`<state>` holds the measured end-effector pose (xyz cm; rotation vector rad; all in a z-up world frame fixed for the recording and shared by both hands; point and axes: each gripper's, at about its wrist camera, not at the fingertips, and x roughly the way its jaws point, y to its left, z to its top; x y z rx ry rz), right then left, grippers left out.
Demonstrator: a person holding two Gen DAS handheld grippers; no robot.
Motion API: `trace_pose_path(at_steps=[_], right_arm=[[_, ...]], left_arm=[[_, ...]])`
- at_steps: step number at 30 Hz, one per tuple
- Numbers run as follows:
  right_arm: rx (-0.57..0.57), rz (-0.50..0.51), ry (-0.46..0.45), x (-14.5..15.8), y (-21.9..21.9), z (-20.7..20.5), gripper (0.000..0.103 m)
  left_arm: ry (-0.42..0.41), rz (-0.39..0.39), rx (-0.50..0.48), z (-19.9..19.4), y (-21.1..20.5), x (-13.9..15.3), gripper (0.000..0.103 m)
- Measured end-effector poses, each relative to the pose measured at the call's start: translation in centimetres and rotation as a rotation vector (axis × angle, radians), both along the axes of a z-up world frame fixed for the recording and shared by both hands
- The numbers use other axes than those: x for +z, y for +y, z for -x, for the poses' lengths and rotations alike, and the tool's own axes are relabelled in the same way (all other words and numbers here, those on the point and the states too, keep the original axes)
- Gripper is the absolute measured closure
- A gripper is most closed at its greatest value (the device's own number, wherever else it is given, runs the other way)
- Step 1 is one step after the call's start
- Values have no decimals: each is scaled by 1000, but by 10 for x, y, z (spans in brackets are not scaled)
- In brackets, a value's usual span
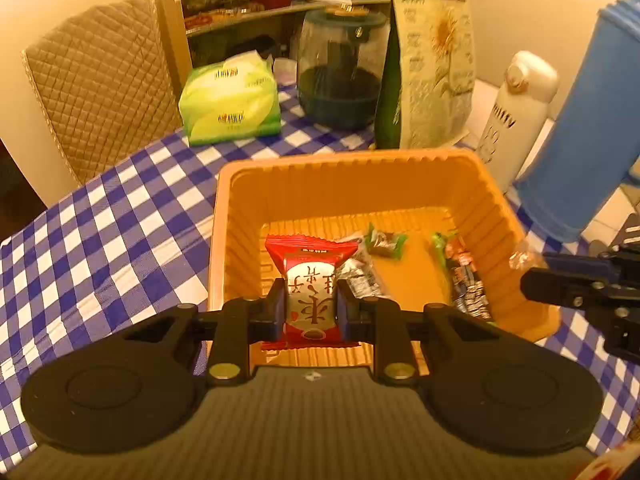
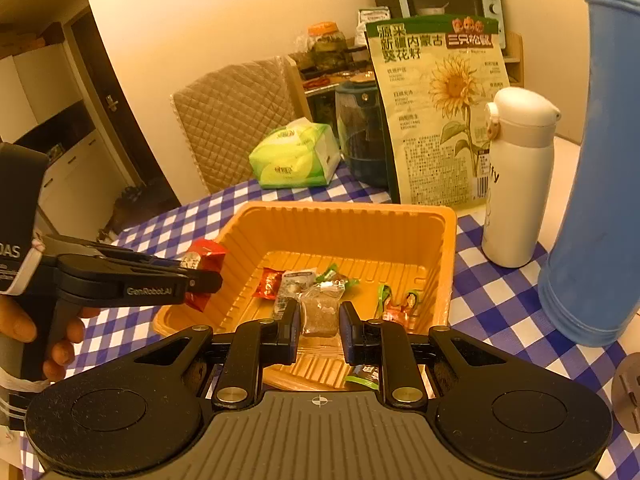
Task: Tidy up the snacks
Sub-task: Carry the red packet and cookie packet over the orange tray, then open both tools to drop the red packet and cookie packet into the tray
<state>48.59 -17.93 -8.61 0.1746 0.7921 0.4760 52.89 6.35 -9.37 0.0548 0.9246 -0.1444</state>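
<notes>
My left gripper (image 1: 310, 298) is shut on a red and white snack packet (image 1: 312, 254), held over the near left part of the orange tray (image 1: 348, 160). In the right wrist view that gripper (image 2: 202, 276) hangs at the tray's (image 2: 344, 210) left rim with the red packet (image 2: 208, 254), a hand (image 2: 24, 328) on its handle. My right gripper (image 2: 320, 322) is shut on a clear-wrapped brownish snack (image 2: 322, 298) above the tray's near edge. Several wrapped candies lie on the tray floor, among them a green one (image 1: 386, 242) and a red one (image 2: 270, 284).
On the blue checked cloth (image 1: 120, 220) behind the tray stand a green tissue pack (image 1: 230, 100), a glass jar (image 1: 340, 76), a sunflower-seed bag (image 2: 440, 120), a white flask (image 2: 520, 176) and a tall blue container (image 2: 596, 184). A quilted chair (image 1: 96, 84) stands at the far left.
</notes>
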Motion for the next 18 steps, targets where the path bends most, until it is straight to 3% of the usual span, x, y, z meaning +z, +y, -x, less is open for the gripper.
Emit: trace_pose_path(at_steps=[13, 18], right_arm=[[-7, 22, 31, -13, 9, -18, 82], [-13, 25, 42, -17, 10, -23, 82]], left_arm=[[57, -24, -31, -17, 4, -21, 79], [56, -13, -42, -18, 6, -19, 72]])
